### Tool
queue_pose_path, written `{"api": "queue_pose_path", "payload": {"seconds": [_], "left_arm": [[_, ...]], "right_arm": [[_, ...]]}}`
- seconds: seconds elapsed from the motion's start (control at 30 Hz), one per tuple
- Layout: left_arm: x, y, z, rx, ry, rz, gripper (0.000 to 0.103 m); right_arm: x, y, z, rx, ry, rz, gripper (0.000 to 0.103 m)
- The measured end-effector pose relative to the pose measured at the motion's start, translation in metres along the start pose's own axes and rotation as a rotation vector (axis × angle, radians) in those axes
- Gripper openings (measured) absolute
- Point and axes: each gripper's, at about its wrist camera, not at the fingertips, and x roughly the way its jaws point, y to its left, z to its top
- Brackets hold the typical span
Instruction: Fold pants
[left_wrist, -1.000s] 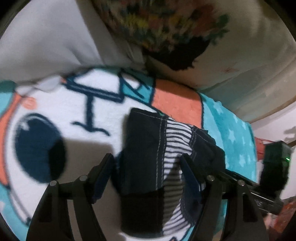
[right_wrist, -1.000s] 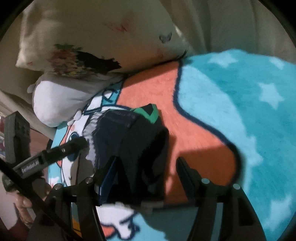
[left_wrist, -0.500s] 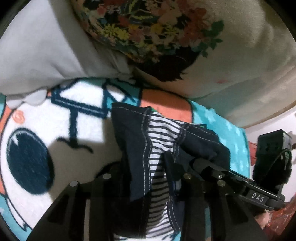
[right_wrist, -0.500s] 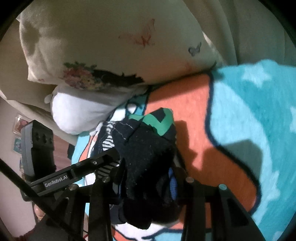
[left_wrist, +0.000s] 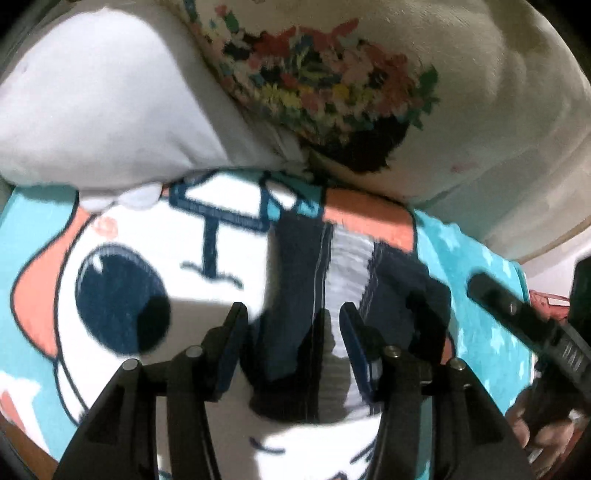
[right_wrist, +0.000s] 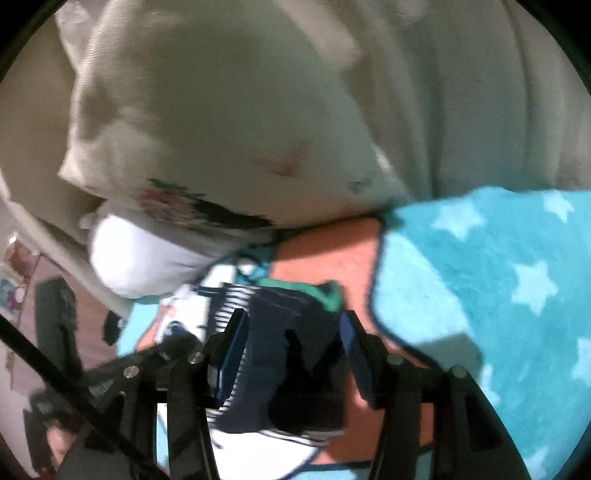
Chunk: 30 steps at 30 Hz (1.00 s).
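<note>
The pants (left_wrist: 295, 325) are a small dark blue bundle with a white striped part, and they lie folded on the blanket (left_wrist: 122, 266), a fuzzy one with a cartoon face, an orange patch and blue with stars. First comes the left gripper (left_wrist: 291, 317), which hangs just above the pants. Its two fingers (left_wrist: 231, 328) are apart and spreading wider, with the pants lying between them, but the pads do not squeeze the cloth. Next comes the right gripper (right_wrist: 291, 325), over the right side of the pants (right_wrist: 288, 332). Its fingers (right_wrist: 236, 332) are also apart and spreading, and the bundle sits between them, loose. Behind the pants, pillows (left_wrist: 424, 96) rest on the blanket's far edge.
</note>
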Motion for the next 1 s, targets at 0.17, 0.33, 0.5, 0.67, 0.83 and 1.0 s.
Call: {"api": "queue_pose_path", "payload": {"seconds": [0.17,0.33,0.5,0.67,0.83,1.0], "left_arm": [[0.027,0.001,-0.022,0.009,0.087,0.026,0.051],[0.009,-0.002,-0.020,0.041,0.047,0.023,0.054],[-0.037,-0.004,-0.016,0.088,-0.072,0.055,0.059],[-0.096,-0.006,-0.016,0.171,-0.308,0.143,0.075],[-0.144,0.006,-0.022,0.216,-0.538,0.243,0.096],[-0.195,0.025,-0.030,0.209,-0.737,0.339,0.103]], "right_arm": [[0.040,-0.008,-0.004,0.033,0.106,0.020,0.057],[0.051,-0.027,-0.010,0.090,0.138,-0.058,0.057],[0.009,-0.015,-0.017,0.075,0.058,-0.114,0.058],[-0.022,0.010,-0.033,0.054,-0.012,-0.172,0.060],[-0.032,0.050,-0.051,0.000,-0.065,-0.220,0.062],[-0.031,0.078,-0.067,-0.008,-0.091,-0.237,0.063]]}}
